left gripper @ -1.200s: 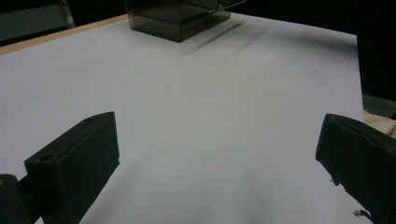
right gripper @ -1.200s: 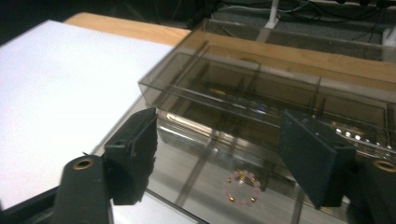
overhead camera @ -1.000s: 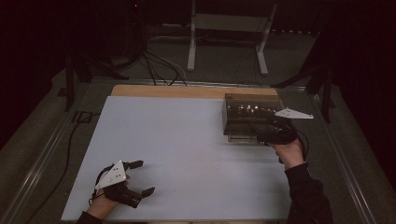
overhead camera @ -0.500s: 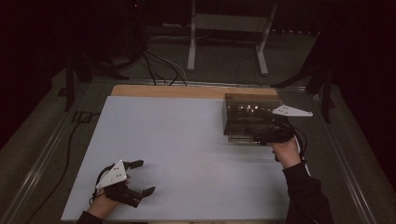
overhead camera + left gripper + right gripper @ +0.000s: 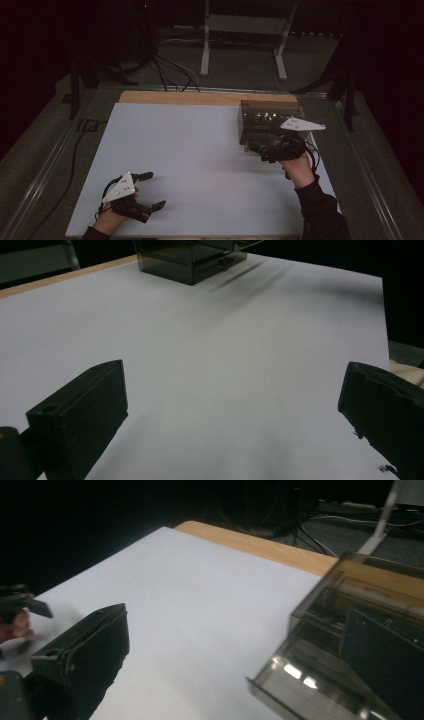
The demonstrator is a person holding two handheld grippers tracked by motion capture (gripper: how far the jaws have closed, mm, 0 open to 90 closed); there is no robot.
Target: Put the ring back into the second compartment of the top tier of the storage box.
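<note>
1. At the near left of the table, your left hand holds the left gripper (image 5: 150, 191) low over the white sheet (image 5: 190, 160). Its two blocky black jaws stand wide apart with nothing between them. A grey three-cornered plate sits on top of it.
2. The sheet is smooth, matte and pale, covering most of the table. A strip of light wooden tabletop (image 5: 200, 97) shows along the far edge.
3. At the far right of the sheet stands the smoky, see-through plastic drawer box (image 5: 265, 120), a squat rectangular case with glossy walls. In the right gripper view its lowest drawer (image 5: 300, 680) sticks out a little from the front, with bright glints on its lip.
4. Just in front of that box, your right hand holds the right gripper (image 5: 260, 149), its jaws pointing left. They have just been opening and stand far apart, with nothing clamped. In its own view one jaw lies over the sheet, the other before the box front.
</note>
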